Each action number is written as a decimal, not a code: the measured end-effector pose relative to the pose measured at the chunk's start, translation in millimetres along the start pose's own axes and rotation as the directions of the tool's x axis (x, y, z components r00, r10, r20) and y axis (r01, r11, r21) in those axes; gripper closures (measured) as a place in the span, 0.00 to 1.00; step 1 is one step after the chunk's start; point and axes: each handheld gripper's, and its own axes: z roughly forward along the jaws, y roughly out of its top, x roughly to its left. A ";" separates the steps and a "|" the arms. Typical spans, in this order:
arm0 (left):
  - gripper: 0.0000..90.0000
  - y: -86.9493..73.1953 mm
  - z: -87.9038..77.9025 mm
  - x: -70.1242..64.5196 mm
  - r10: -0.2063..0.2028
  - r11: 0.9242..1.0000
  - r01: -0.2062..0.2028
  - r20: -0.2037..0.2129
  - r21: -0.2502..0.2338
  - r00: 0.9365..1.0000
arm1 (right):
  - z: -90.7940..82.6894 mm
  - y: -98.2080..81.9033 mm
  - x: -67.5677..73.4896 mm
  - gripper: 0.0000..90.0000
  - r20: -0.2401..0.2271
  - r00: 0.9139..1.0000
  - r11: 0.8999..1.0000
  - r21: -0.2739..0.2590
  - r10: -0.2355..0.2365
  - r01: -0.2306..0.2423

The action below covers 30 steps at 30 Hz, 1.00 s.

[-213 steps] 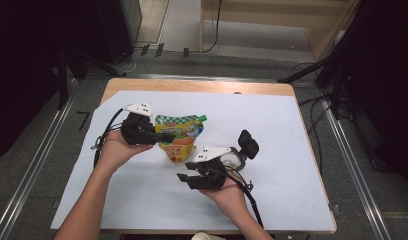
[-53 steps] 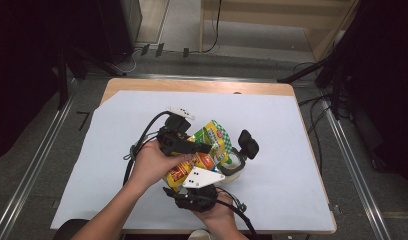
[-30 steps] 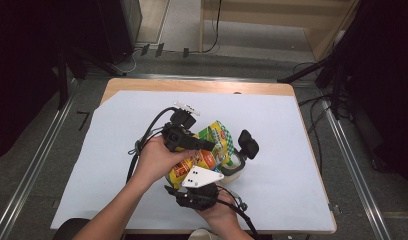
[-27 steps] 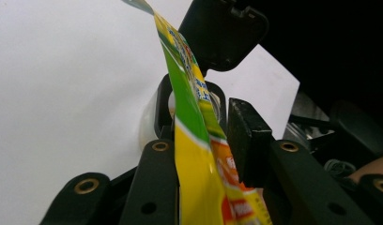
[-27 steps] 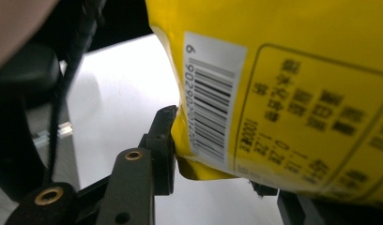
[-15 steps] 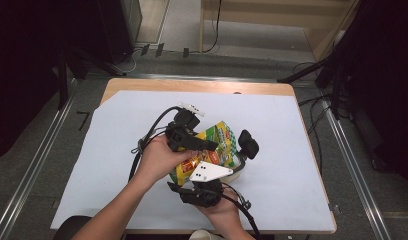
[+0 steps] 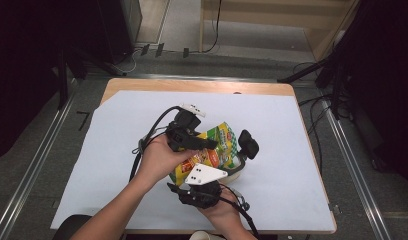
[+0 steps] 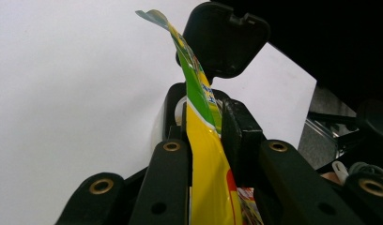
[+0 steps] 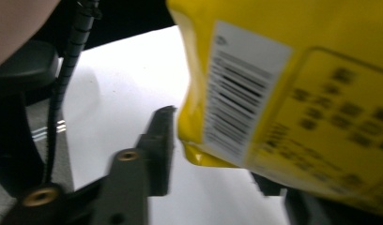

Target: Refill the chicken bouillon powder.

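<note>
A yellow, green and orange snack bag [image 7: 214, 152] hangs over a small white container [image 7: 238, 173] whose black lid [image 7: 248, 144] stands open. My left gripper [image 7: 207, 145] comes in from the left. In the left gripper view its jaws have just been closing and my left gripper [image 8: 206, 126] pinches the snack bag's [image 8: 203, 159] top edge, with the lid [image 8: 225, 40] behind it. My right gripper [image 7: 202, 186] sits below the bag near the table's front edge. In the right gripper view the bag's [image 9: 293, 79] bottom corner hangs between the jaws of my right gripper [image 9: 218, 154], clear of the left finger [image 9: 157, 140].
A white sheet [image 7: 117, 165] covers the wooden table [image 7: 192, 86]. Black cables [image 7: 147, 145] trail from the left gripper across the sheet. Metal rails [image 7: 37, 165] run along both sides of the table, and more cables lie on the floor behind it.
Since the oldest frame my left hand has carried the bag right, over the container and the right gripper. In the last second the bag has barely shifted and both hands have kept still.
</note>
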 end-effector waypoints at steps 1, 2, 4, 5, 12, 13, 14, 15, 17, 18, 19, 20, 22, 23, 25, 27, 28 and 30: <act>0.89 0.2 0.2 -0.5 0.000 1.000 0.000 0.000 -0.001 1.000 | 0.0 0.0 0.0 0.68 0.000 1.000 1.000 0.000 0.000 0.000; 0.89 0.5 0.5 -0.8 0.001 1.000 -0.001 0.002 -0.003 1.000 | -0.1 0.1 0.0 0.68 0.003 1.000 1.000 0.003 -0.001 0.001; 0.86 0.9 0.6 -0.6 -0.003 1.000 0.003 0.014 -0.007 1.000 | -0.8 0.4 0.0 0.69 -0.003 1.000 1.000 0.000 0.015 -0.015; 0.83 1.1 0.7 -0.2 -0.005 1.000 0.006 0.025 -0.008 1.000 | -1.0 0.5 -0.5 0.69 -0.005 1.000 1.000 -0.007 0.019 -0.019; 0.74 1.4 -2.7 0.7 -0.013 1.000 0.013 0.053 -0.009 0.999 | -2.3 0.1 -3.9 0.69 -0.043 0.997 0.997 -0.050 0.059 -0.061; 0.75 2.0 -2.7 0.8 -0.015 1.000 0.015 0.048 -0.005 0.999 | -2.7 0.4 -3.7 0.69 -0.045 0.997 0.996 -0.051 0.064 -0.067; 0.76 2.9 -2.3 1.7 -0.026 1.000 0.026 0.046 -0.003 0.999 | -2.9 0.6 -3.8 0.69 -0.043 0.997 0.996 -0.051 0.068 -0.070; 0.77 3.2 -2.3 2.2 -0.030 1.000 0.030 0.047 -0.003 0.998 | -3.3 0.9 -4.4 0.69 -0.042 0.997 0.996 -0.053 0.069 -0.072; 0.76 4.1 -2.5 2.3 -0.041 0.999 0.041 0.042 -0.001 0.998 | -3.8 1.3 -5.1 0.69 -0.044 0.997 0.996 -0.049 0.070 -0.072; 0.75 4.6 -3.4 2.0 -0.043 0.999 0.044 0.047 -0.008 0.998 | -4.1 1.4 -5.4 0.69 -0.045 0.996 0.996 -0.052 0.071 -0.073; 0.74 4.8 -4.5 1.7 -0.036 0.999 0.037 0.052 -0.011 0.998 | -4.9 1.8 -5.9 0.69 -0.047 0.996 0.995 -0.057 0.075 -0.078; 0.73 5.0 -6.2 0.1 -0.025 1.000 0.025 0.051 -0.010 0.998 | -5.3 2.2 -6.4 0.69 -0.046 0.996 0.995 -0.063 0.077 -0.079; 0.70 5.4 -8.3 -2.4 -0.009 1.000 0.010 0.040 -0.012 0.999 | -6.3 3.6 -6.9 0.69 -0.058 0.995 0.993 -0.076 0.083 -0.087; 0.69 5.8 -9.0 -3.0 -0.010 1.000 0.011 0.038 -0.011 0.999 | -7.2 4.6 -7.0 0.69 -0.071 0.994 0.992 -0.082 0.086 -0.091; 0.73 6.6 -10.3 -4.5 -0.013 1.000 0.013 0.019 0.004 1.000 | -7.4 5.7 -5.5 0.69 -0.069 0.994 0.992 -0.086 0.083 -0.089; 0.83 7.4 -10.2 -7.0 -0.008 1.000 0.008 -0.019 0.018 1.000 | -6.0 6.1 -3.0 0.69 -0.057 0.996 0.994 -0.078 0.071 -0.075; 0.83 7.8 -9.6 -7.9 -0.012 1.000 0.013 -0.035 0.025 0.999 | -6.0 6.1 -3.0 0.69 -0.057 0.996 0.994 -0.078 0.071 -0.075; 0.86 7.8 -8.0 -9.0 -0.010 1.000 0.011 -0.056 0.027 0.998 | -4.4 5.5 -2.9 0.68 -0.060 0.995 0.994 -0.067 0.078 -0.082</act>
